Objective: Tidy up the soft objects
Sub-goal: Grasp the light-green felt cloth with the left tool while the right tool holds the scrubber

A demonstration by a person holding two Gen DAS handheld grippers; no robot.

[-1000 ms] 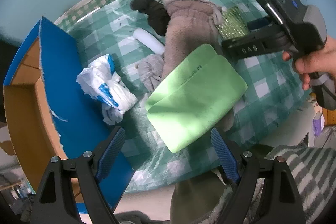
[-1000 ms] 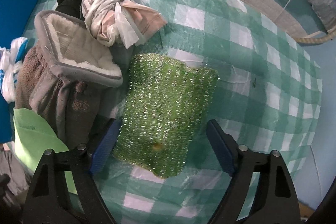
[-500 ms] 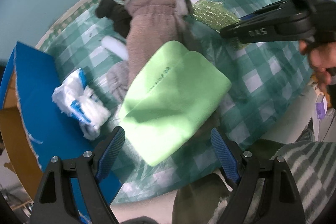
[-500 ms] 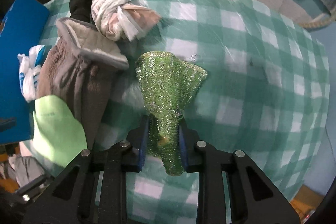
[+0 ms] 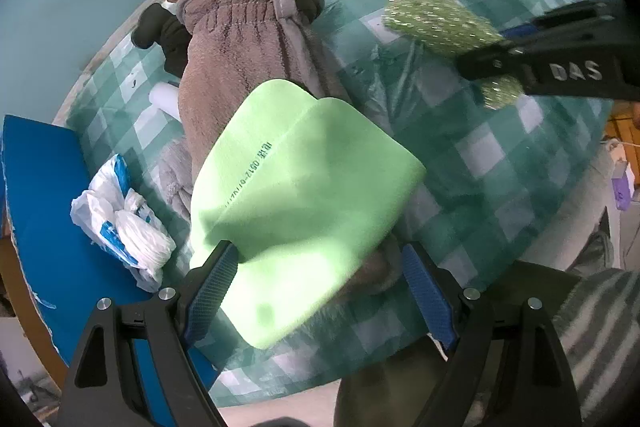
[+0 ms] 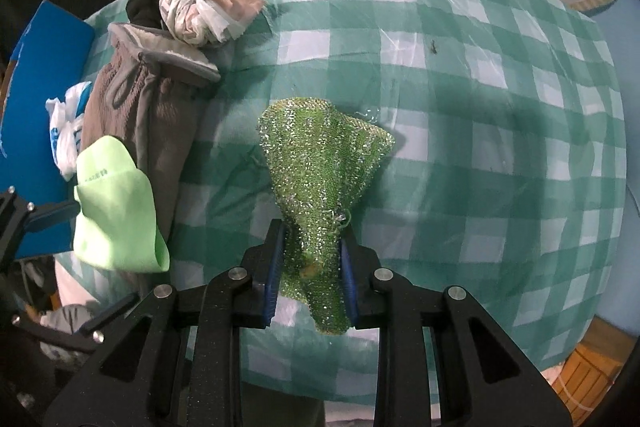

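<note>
A folded light green cloth point(image 5: 304, 187) lies across a brown fleece glove point(image 5: 240, 67) on the checked tablecloth. My left gripper point(image 5: 318, 291) points down over it, open, one finger on each side of the cloth's near end. The left fingertip point(image 5: 216, 279) is at the cloth's edge. My right gripper point(image 6: 312, 267) is shut on a glittery green scrubbing cloth point(image 6: 324, 163). The cloth fans out beyond the fingers and hangs a little above the table. In the left wrist view the same glittery cloth point(image 5: 436, 19) shows at the upper right, in the right gripper point(image 5: 500, 55).
A knotted pink-white plastic bag point(image 6: 200, 7) and a black item point(image 6: 144, 7) lie behind the glove. A white-and-blue plastic bag point(image 5: 120, 223) rests on a blue board point(image 5: 40, 207) at the left. A white roll point(image 5: 164, 99) sits beside the glove. Striped fabric point(image 5: 592, 327) shows at the lower right.
My right gripper closed on the glittery cloth and raised it off the table. My left gripper came down and closer, so the light green cloth now lies between its fingers.
</note>
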